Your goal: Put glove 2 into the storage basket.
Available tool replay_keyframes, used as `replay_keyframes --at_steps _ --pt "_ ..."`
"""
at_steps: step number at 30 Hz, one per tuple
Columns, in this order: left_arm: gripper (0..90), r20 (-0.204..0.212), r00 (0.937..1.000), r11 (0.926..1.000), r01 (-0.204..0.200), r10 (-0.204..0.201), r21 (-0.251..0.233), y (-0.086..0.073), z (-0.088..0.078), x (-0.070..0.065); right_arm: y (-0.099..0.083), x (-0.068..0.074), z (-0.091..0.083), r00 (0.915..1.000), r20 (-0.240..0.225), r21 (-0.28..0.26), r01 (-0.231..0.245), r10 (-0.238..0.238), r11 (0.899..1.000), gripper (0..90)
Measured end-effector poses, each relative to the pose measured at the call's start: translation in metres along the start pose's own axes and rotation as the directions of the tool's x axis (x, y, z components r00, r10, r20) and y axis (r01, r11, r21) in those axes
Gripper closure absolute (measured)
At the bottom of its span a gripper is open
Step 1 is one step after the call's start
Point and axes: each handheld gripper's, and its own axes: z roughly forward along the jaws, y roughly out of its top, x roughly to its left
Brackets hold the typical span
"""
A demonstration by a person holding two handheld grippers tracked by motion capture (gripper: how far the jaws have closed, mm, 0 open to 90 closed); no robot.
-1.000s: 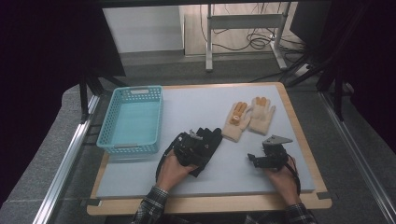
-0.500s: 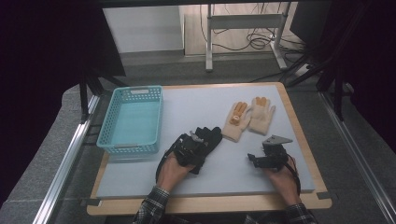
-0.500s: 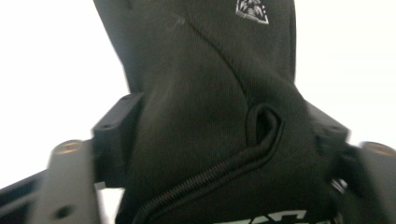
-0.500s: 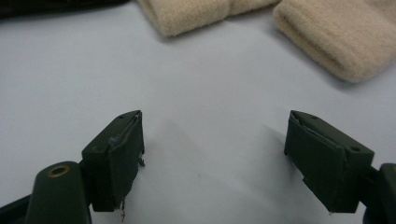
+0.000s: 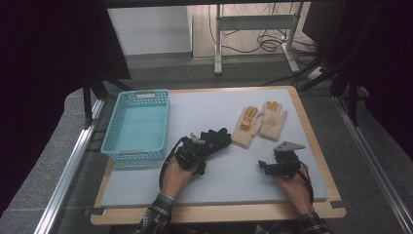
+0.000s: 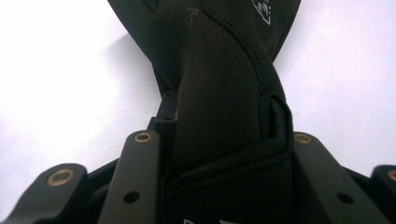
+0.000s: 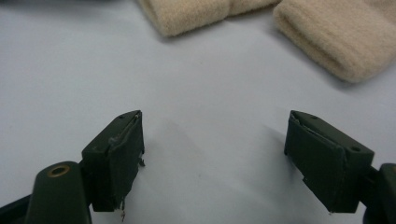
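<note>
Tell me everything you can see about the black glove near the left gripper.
The black glove is of smooth, stretchy-looking fabric with stitched seams, a small loop at the cuff and faint pale print. It lies on the pale mat, fingers pointing away from the person, right of the turquoise basket and left of the beige gloves. The left gripper has just closed on its cuff, pinched between the jaws in the left gripper view.

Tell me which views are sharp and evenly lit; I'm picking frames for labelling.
High view: mat well lit, surroundings nearly black, slightly soft. Left gripper view: black glove fills the middle, close and dark, its stitching readable, mat behind blown out to white. Right gripper view: claw tips fairly sharp, beige gloves at the top blurred, soft shadow under the claw.
</note>
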Motion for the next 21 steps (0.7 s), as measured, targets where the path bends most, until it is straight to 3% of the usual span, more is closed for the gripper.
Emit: replay_keyframes --at_steps 13,21 --pt "62.6 -0.030 0.9995 0.9987 0.008 -0.009 -0.051 0.030 -0.042 0.023 0.000 0.000 0.000 1.0000 0.000 0.000 0.001 -0.001 1.000 19.6" --pt "62.2 -0.087 0.9954 0.9967 0.032 -0.039 -0.074 0.046 -0.073 0.049 0.000 0.000 0.000 1.0000 0.000 0.000 0.001 -0.001 1.000 19.6"
